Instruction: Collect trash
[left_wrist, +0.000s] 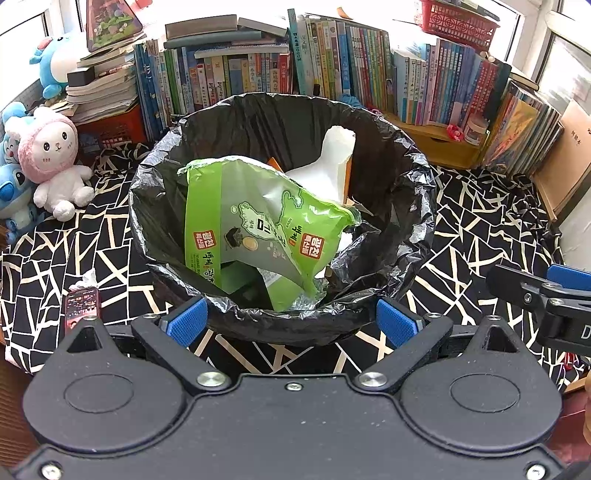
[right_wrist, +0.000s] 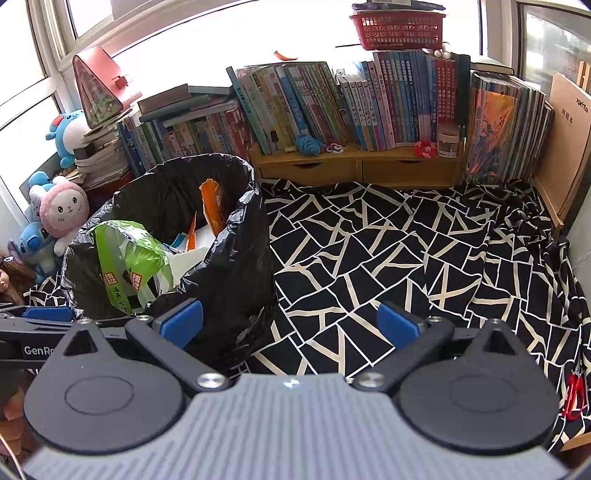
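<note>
One black-lined trash bin (left_wrist: 280, 206) stands on the patterned cloth (right_wrist: 406, 258), holding one green wrapper (left_wrist: 258, 229) and white paper (left_wrist: 328, 162). Left gripper (left_wrist: 291, 319) and right gripper (right_wrist: 290, 321) both spread wide, empty; bare cloth lies open rightward.

Light: you have strong daylight from the windows (right_wrist: 229, 40) behind the bookshelf (right_wrist: 354, 110).
Glare: panes blown out to white.
Shadows: soft; the bin liner (left_wrist: 373, 147) interior reads dark.
Focus: sharp in both views.
Distortion: you get heavy fisheye bending and dark corners.
</note>
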